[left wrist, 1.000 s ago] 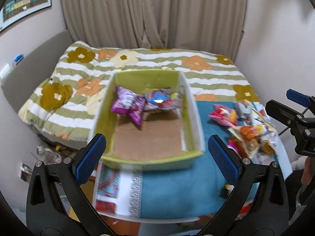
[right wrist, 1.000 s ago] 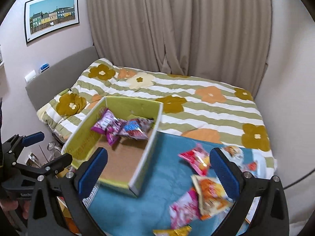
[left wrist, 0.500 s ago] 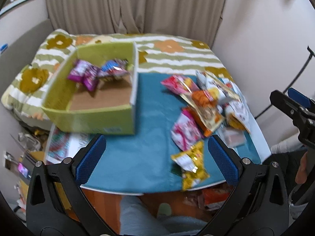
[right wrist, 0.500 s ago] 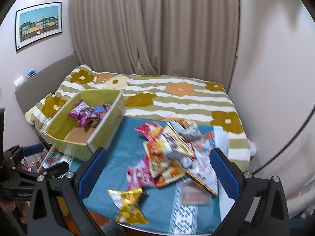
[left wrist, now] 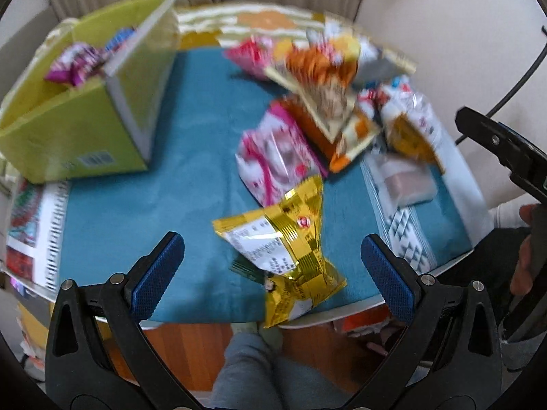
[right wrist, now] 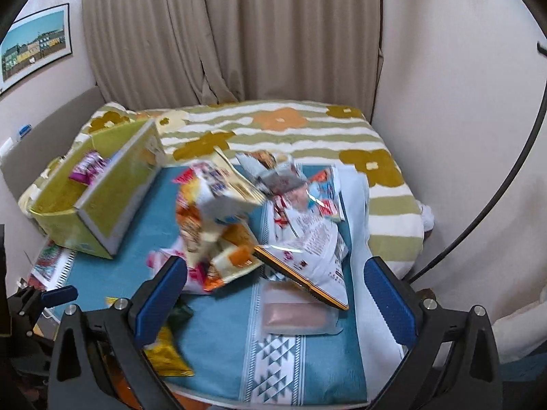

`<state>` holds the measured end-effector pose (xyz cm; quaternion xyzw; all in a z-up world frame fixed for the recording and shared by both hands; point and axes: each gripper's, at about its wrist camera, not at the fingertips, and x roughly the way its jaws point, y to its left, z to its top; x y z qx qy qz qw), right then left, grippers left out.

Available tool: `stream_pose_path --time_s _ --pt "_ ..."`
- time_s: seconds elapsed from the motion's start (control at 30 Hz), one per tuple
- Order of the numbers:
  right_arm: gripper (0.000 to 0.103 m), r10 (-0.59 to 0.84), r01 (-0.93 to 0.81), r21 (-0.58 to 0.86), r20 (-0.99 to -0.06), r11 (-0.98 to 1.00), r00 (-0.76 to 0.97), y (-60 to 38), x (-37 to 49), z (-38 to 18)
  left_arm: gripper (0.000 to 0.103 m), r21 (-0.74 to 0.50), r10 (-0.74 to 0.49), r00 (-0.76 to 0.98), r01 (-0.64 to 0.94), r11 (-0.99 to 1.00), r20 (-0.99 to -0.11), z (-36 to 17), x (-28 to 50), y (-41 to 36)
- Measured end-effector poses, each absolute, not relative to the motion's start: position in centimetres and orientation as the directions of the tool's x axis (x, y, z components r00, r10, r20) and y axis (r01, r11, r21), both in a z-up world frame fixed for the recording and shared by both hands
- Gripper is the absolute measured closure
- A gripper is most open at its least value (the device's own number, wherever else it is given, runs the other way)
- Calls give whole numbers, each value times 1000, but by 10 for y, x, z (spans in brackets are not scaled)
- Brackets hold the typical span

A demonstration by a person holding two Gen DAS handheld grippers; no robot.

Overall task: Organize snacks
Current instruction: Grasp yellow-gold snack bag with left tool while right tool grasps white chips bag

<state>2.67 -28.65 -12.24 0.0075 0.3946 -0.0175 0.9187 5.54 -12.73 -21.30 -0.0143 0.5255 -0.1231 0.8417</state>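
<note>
A gold snack bag (left wrist: 287, 249) lies at the table's near edge, between the open fingers of my left gripper (left wrist: 271, 270), which hovers above it, empty. A pile of snack bags (left wrist: 328, 102) lies at the right of the teal cloth, with a pink bag (left wrist: 273, 167) in front. A green box (left wrist: 85, 126) at the left holds purple snack bags (left wrist: 73, 66). My right gripper (right wrist: 273, 294) is open and empty above a pale flat packet (right wrist: 297, 317) and a white bag (right wrist: 311, 256). The box shows in the right wrist view (right wrist: 102, 201) too.
A bed with a striped flower quilt (right wrist: 273, 130) lies behind the table. Curtains (right wrist: 232, 34) hang at the back. The person's grey-clad leg (left wrist: 253, 369) is under the table's near edge. The right gripper's body shows at the right of the left wrist view (left wrist: 506, 150).
Both grippers have swung right from the green box toward the snack pile and dropped lower. The left one now hovers over the gold bag. Both stay open.
</note>
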Motion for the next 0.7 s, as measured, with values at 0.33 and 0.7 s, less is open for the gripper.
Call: stream_pose_path --time_s 0.33,0.7 --pt "0 -79 34 -74 -772 997 631 -301 57 -183 30 -166 -226 329 202 965 -917 -266 64 -146" --pt "0 -119 -2 -153 -774 988 622 -305 88 -207 59 -170 -232 319 212 962 -919 -268 72 -153"
